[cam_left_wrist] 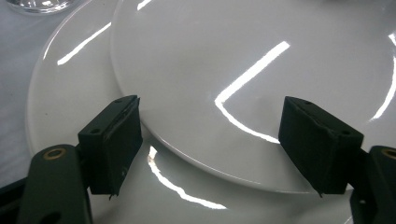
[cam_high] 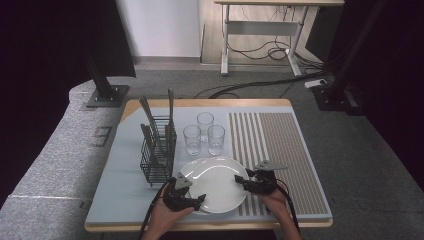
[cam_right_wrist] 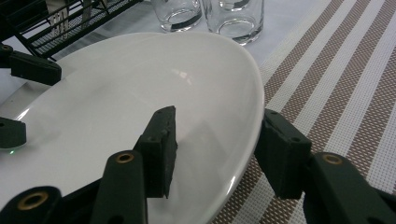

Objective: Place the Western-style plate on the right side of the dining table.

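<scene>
Clearly both half-open grippers, left gripper (cam_high: 199, 199) and right gripper (cam_high: 239, 180), straddle the top plate (cam_high: 216, 187) at lower centre ungripped; uneven closing could slide it off the lower plate (cam_left_wrist: 56, 98).

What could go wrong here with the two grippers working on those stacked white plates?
The right gripper straddles the top plate's rim with its jaws not yet pressing, so a thin edge grip on glossy china might slip. That plate sits offset on the lower plate, so lifting may drag or rattle it. The three glasses stand just behind and could be knocked if the plate swings.
</scene>
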`<move>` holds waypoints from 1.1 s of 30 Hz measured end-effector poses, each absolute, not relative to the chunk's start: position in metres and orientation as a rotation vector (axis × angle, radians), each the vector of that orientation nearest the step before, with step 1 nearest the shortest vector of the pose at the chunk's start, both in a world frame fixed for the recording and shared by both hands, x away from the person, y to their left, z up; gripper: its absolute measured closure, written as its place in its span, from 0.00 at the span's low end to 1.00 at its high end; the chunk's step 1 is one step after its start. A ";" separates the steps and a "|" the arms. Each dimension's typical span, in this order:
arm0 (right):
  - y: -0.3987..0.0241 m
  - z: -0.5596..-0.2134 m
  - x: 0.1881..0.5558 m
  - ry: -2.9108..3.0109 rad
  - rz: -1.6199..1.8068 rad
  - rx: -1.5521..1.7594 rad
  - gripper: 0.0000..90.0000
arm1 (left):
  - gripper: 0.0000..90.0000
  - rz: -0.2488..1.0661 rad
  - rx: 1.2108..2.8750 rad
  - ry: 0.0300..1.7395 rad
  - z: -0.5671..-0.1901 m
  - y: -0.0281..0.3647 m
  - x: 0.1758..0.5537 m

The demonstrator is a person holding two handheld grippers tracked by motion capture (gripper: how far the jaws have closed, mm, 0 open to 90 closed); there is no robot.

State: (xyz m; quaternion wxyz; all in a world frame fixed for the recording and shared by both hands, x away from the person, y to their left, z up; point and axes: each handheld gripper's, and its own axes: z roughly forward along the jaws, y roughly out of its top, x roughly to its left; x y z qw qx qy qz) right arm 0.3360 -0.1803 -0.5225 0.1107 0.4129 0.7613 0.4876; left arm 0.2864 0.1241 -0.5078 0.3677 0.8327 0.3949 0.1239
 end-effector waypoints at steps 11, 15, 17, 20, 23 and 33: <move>-0.185 -0.520 0.336 2.209 1.476 1.238 0.66 | 0.24 0.334 2.148 1.021 -0.509 0.123 0.286; -0.186 -0.520 0.336 2.207 1.488 1.240 0.68 | 0.24 0.333 2.152 1.021 -0.509 0.123 0.287; -0.186 -0.520 0.336 2.203 1.495 1.243 0.69 | 0.24 0.333 2.153 1.023 -0.510 0.123 0.287; -0.187 -0.520 0.336 2.196 1.509 1.244 0.71 | 0.24 0.332 2.154 1.026 -0.510 0.123 0.287; -0.188 -0.519 0.336 2.194 1.524 1.241 0.72 | 0.24 0.332 2.159 1.026 -0.510 0.123 0.287; -0.190 -0.517 0.335 2.178 1.567 1.237 0.75 | 0.24 0.330 2.162 1.030 -0.511 0.122 0.287</move>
